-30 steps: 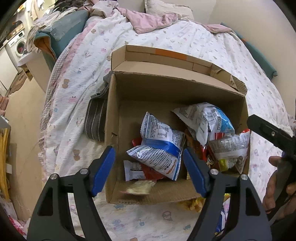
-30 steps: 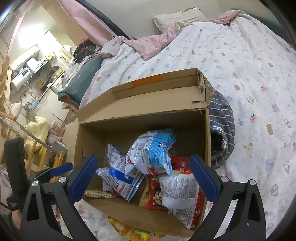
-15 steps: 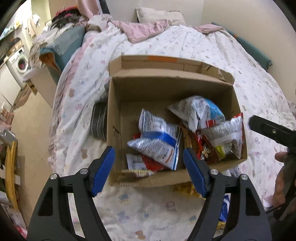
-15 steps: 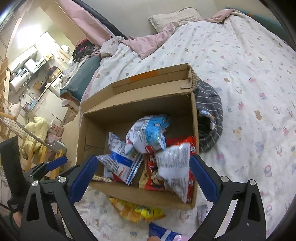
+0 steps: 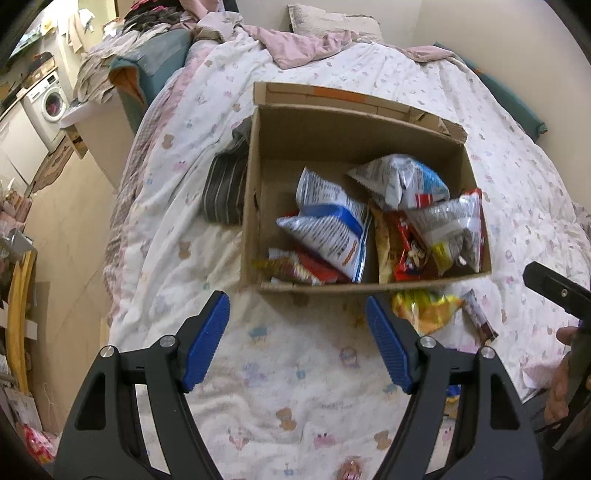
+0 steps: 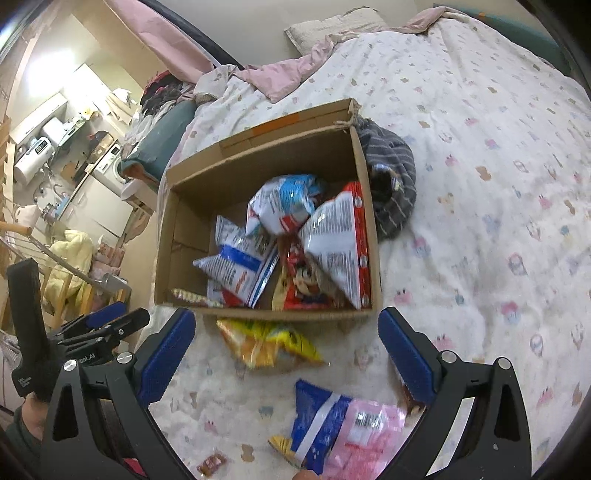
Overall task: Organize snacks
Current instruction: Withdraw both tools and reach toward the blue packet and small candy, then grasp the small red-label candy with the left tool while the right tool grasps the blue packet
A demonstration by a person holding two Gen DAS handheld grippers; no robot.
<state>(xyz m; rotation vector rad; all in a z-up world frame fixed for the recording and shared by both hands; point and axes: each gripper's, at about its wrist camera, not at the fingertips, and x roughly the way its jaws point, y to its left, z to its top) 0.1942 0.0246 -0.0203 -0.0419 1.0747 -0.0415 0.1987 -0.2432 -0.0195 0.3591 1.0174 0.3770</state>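
An open cardboard box (image 5: 255, 206) (image 6: 164, 236) stands on the bed, filled with several snack bags: white-and-blue ones (image 5: 328, 229) (image 6: 240, 266) and red ones (image 5: 410, 251). A yellow snack bag (image 5: 424, 306) (image 6: 266, 341) lies on the bedding just in front of the box, beside a small brown bar (image 5: 478, 319). A blue-and-pink packet (image 6: 343, 424) lies nearer in the right wrist view. My left gripper (image 5: 297, 343) hangs open over the bedding short of the box, nothing between its fingers. My right gripper (image 6: 286, 354) is open too, above the yellow bag.
A grey striped garment (image 5: 223, 195) (image 6: 391, 184) lies against the box's side. The patterned bedding (image 5: 295, 398) spreads all around. A pillow (image 5: 332, 22) and pink blanket sit at the head. The floor, a washing machine (image 5: 48, 103) and clutter lie left of the bed.
Both grippers have drawn back from above the box toward the near bedding; the box now sits farther off, and the yellow bag and loose packets in front have come into view.
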